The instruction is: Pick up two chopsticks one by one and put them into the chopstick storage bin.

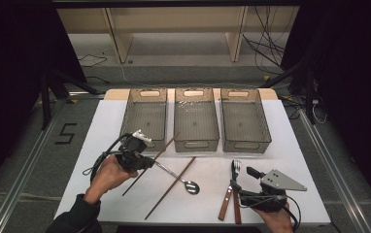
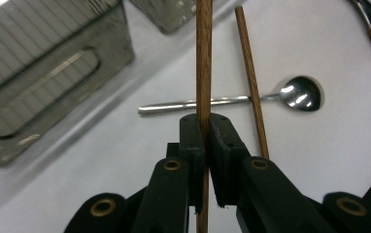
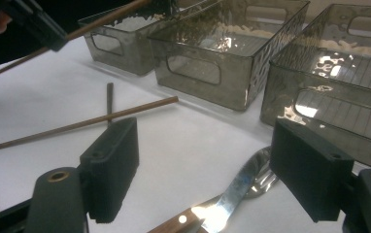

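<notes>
Left gripper view: left gripper clenched on slim round wooden chopstick; right gripper released.

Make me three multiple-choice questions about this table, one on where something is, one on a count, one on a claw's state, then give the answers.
1. Where does the spoon lie?
A. in the middle bin
B. on the table in front of the bins, under a chopstick
C. in the right claw

2. How many bins stand on the table?
A. two
B. three
C. four

3. What is the left claw doing?
A. hanging open over the fork
B. shut on nothing
C. shut on a chopstick

Answers:
1 B: the high view shows it on the white top, its handle crossed by the lying chopstick.
2 B: three grey bins stand side by side at the far edge.
3 C: the left gripper view shows the held chopstick pinched between the pads.
</notes>
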Demonstrator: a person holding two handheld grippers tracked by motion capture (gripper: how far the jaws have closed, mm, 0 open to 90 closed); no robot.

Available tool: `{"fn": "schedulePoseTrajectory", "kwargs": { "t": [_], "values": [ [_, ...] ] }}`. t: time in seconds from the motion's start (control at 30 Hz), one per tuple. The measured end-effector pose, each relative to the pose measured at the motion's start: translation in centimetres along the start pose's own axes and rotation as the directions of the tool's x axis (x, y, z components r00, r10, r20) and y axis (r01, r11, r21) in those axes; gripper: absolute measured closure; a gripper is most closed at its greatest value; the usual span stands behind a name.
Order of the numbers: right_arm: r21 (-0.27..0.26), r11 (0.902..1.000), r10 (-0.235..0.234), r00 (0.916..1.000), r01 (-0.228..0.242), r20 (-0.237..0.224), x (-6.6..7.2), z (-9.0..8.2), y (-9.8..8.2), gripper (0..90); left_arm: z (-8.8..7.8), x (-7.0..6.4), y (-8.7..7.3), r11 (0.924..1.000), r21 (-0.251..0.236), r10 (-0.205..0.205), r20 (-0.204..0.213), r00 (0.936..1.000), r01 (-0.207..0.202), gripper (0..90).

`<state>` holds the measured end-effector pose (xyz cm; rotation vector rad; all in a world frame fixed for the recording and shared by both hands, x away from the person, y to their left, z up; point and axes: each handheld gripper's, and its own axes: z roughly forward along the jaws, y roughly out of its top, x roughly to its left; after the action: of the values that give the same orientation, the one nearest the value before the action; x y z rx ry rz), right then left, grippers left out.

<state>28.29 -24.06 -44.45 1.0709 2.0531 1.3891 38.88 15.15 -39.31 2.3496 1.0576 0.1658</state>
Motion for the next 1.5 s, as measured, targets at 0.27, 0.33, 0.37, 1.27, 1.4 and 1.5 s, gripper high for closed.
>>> {"fn": "schedulePoseTrajectory", "kwargs": {
  "t": [0.27, 0.33, 0.37, 1.27, 1.4, 1.5],
  "values": [
    [-0.003, 1.0, 0.003, 1.0, -0.003, -0.001, 0.0, 0.0, 0.0, 26.9, -2.8, 2.2, 1.9, 0.9971, -0.072, -0.025, -0.035, 0.9991, 0.023, 84.5],
    [-0.003, 1.0, 0.002, 1.0, -0.002, 0.0, 0.0, 0.0, 0.0, 26.8, -3.2, 2.9, 2.4, 0.9951, -0.091, -0.043, -0.034, 0.9985, 0.039, 84.5],
    [-0.003, 1.0, 0.0, 1.0, 0.0, -0.001, 0.0, 0.0, 0.0, 26.9, -3.4, 3.2, 2.6, 0.9934, -0.104, -0.052, -0.027, 0.9983, 0.049, 84.5],
    [-0.008, 0.9999, 0.007, 1.0, -0.007, -0.002, -0.2, -0.1, -0.1, 26.9, -2.7, 9.3, 8.0, 0.9633, -0.241, -0.149, -0.116, 0.982, 0.117, 84.4],
    [-0.01, 0.9999, 0.006, 1.0, -0.006, -0.002, -0.2, -0.1, -0.1, 26.9, -2.5, 10.1, 8.5, 0.9589, -0.255, -0.16, -0.124, 0.9793, 0.124, 84.4],
    [-0.009, 0.9999, 0.009, 1.0, -0.009, -0.003, -0.2, -0.1, -0.1, 26.9, -2.3, 10.5, 8.8, 0.9577, -0.256, -0.168, -0.13, 0.9771, 0.131, 84.4]
  ]
}}
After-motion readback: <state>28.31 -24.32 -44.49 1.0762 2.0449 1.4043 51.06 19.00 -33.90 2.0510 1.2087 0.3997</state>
